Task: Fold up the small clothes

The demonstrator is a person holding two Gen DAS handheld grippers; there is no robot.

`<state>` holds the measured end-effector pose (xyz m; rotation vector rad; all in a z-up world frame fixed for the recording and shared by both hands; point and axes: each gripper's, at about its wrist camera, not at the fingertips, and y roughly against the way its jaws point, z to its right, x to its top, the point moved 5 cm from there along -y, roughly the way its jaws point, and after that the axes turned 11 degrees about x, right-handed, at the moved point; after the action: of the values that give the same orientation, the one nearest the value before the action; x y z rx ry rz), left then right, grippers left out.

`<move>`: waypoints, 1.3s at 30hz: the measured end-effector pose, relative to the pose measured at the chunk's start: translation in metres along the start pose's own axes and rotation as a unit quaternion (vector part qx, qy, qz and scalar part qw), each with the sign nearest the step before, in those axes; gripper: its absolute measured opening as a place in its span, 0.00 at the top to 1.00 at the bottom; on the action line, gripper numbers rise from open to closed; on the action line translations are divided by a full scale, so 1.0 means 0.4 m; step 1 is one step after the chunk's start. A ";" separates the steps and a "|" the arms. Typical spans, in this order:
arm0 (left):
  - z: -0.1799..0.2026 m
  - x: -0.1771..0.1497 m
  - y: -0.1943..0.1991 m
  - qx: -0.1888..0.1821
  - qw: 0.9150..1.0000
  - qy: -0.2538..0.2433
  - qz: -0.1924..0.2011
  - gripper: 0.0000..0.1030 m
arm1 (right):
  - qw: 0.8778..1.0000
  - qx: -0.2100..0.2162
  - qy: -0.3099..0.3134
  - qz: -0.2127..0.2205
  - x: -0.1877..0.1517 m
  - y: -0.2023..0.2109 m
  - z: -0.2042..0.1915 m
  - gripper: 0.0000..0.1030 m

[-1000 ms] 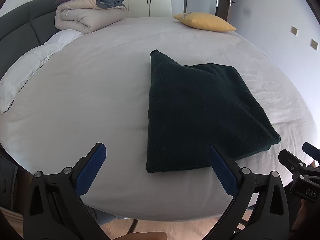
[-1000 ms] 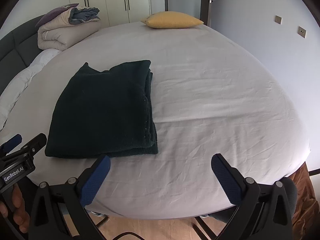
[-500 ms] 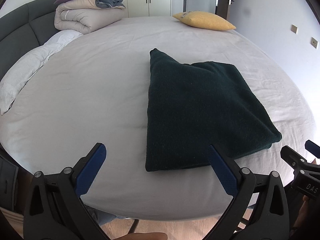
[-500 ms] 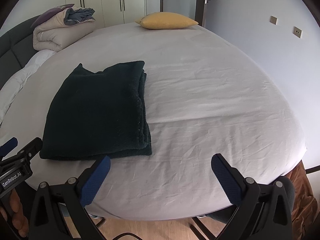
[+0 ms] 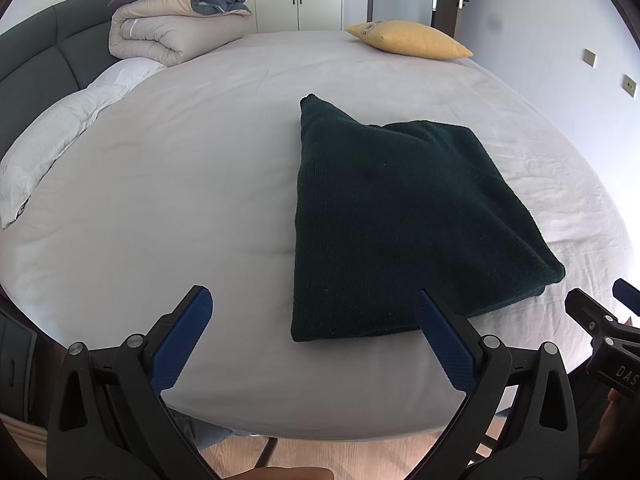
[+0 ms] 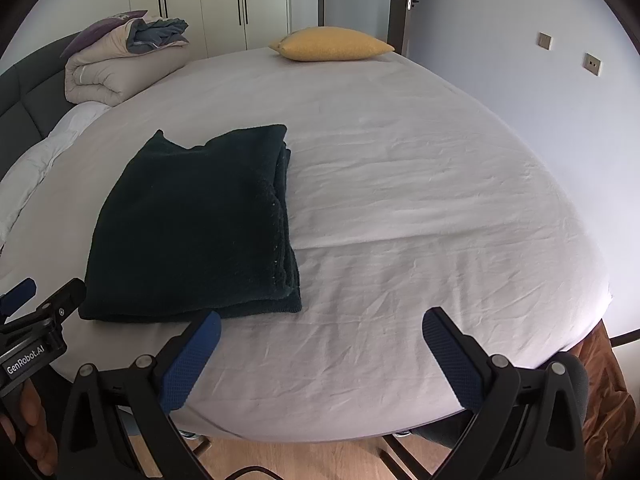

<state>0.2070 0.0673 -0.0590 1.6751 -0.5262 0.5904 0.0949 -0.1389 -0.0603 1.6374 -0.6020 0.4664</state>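
1. Lying flat on the bed (image 5: pixel 160 200), the dark knit (image 5: pixel 400 216) is folded into a thick rectangle, its long axis running from the near edge away toward the yellow pillow (image 5: pixel 408 40). In the right wrist view the stacked layers show along its right side (image 6: pixel 286 216).

2. From my left gripper (image 5: pixel 312 336) the knit sits at about 1 o'clock, its near edge just behind my right-hand pad (image 5: pixel 444 344). I cannot tell whether that pad touches the cloth or only hovers before it.

3. From my right gripper (image 6: pixel 320 356) the knit lies at about 10 to 11 o'clock, its near right corner just past my left-hand pad (image 6: pixel 192 360).

4. Both pairs of jaws stand spread wide and hold nothing. Neither is over the cloth; both hang at the bed's near rim.

5. I judge the left gripper marginally nearer to the near edge, while the right is better placed for the layered side.

6. If another fold is wanted, it would likely go across the long axis, near edge carried toward 12 o'clock. The bundle already looks close to finished, so that is a guess.

7. Beyond, a rolled duvet (image 5: pixel 172 28) sits at 10 o'clock, well apart.
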 end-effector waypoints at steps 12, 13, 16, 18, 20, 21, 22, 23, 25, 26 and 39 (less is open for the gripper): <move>-0.007 -0.006 -0.007 -0.001 1.000 0.000 -0.002 0.00 | 1.000 0.000 -0.003 0.002 0.002 0.003 0.002 0.00; -0.007 -0.007 -0.007 -0.002 1.000 0.000 -0.001 0.00 | 1.000 0.000 -0.003 0.002 0.002 0.003 0.003 0.00; -0.006 -0.007 -0.007 -0.001 1.000 0.000 -0.002 0.00 | 1.000 0.000 -0.003 0.002 0.002 0.003 0.003 0.00; -0.007 -0.007 -0.008 -0.001 1.000 -0.001 -0.002 0.00 | 1.000 -0.001 -0.003 0.002 0.003 0.003 0.004 0.00; -0.009 -0.008 -0.009 -0.002 1.000 -0.001 -0.002 0.00 | 1.000 0.000 -0.004 0.002 0.002 0.003 0.004 0.00; -0.008 -0.007 -0.009 -0.002 1.000 -0.001 -0.002 0.00 | 1.000 -0.001 -0.004 0.002 0.002 0.004 0.003 0.00; -0.007 -0.007 -0.008 -0.001 1.000 -0.001 -0.002 0.00 | 1.000 -0.001 -0.003 0.002 0.002 0.004 0.003 0.00; -0.007 -0.007 -0.008 -0.002 1.000 -0.001 -0.002 0.00 | 1.000 -0.001 -0.003 0.002 0.003 0.004 0.003 0.00; -0.007 -0.007 -0.008 -0.002 1.000 -0.001 -0.002 0.00 | 1.000 -0.002 -0.002 0.003 0.003 0.004 0.004 0.00; -0.008 -0.008 -0.008 -0.002 1.000 -0.002 -0.002 0.00 | 1.000 -0.001 -0.003 0.002 0.003 0.003 0.005 0.00; -0.005 -0.007 -0.008 -0.002 1.000 -0.002 -0.002 0.00 | 1.000 -0.001 -0.003 0.002 0.001 0.005 0.002 0.00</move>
<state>0.2065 0.0700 -0.0630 1.6733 -0.5270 0.5820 0.0939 -0.1401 -0.0585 1.6366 -0.6115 0.4637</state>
